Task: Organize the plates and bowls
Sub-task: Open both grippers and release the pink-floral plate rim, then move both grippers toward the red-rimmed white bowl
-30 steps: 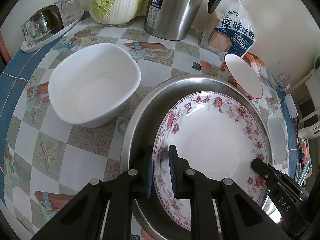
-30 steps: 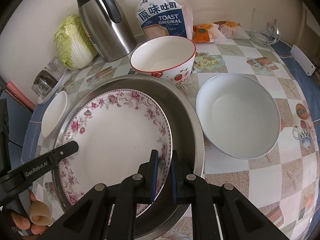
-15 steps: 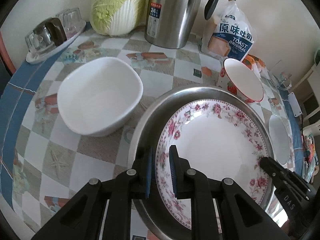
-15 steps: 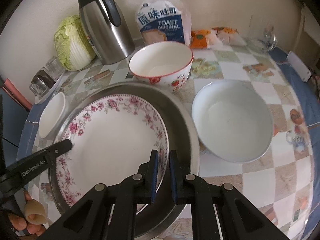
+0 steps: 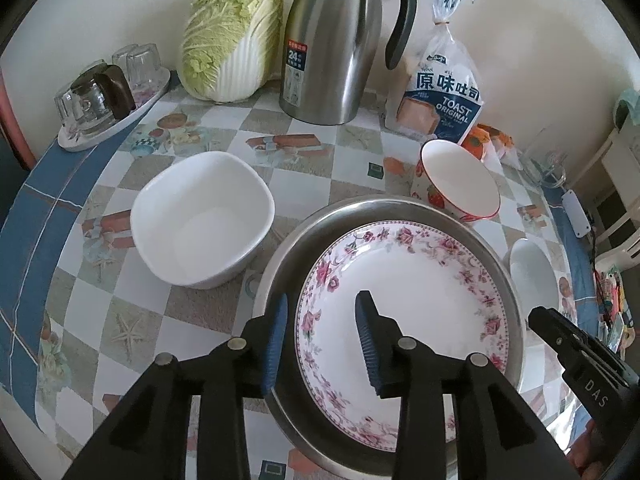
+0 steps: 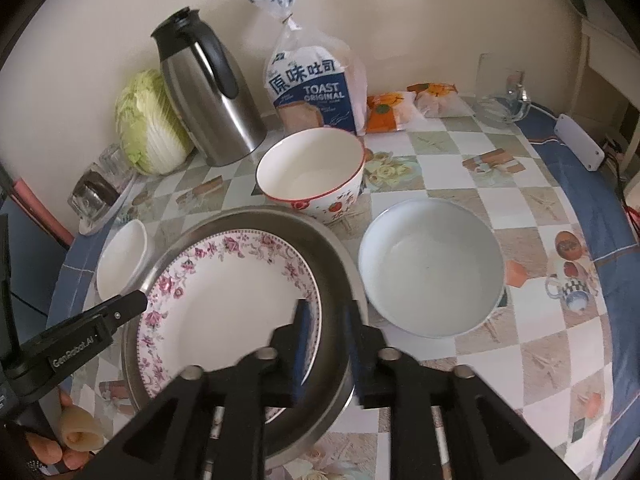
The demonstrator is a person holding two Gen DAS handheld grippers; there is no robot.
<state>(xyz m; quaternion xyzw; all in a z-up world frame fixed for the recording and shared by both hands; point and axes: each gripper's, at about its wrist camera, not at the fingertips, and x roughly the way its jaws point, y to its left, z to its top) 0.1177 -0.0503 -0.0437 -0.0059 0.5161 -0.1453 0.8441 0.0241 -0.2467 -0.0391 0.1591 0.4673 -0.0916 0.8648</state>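
Floral plate (image 5: 404, 292) lies in steel basin (image 5: 320, 224). Left gripper (image 5: 322, 340) is spread wide astride both rims at 7 o'clock; right gripper (image 6: 326, 344), blurred, seems parted over them at 4 o'clock

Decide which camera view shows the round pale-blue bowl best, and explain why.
The right wrist view: the round pale-blue bowl lies whole, its full rim and inside visible, beside the large steel basin. The left wrist view shows only a foreshortened sliver of the bowl at the basin's far side.
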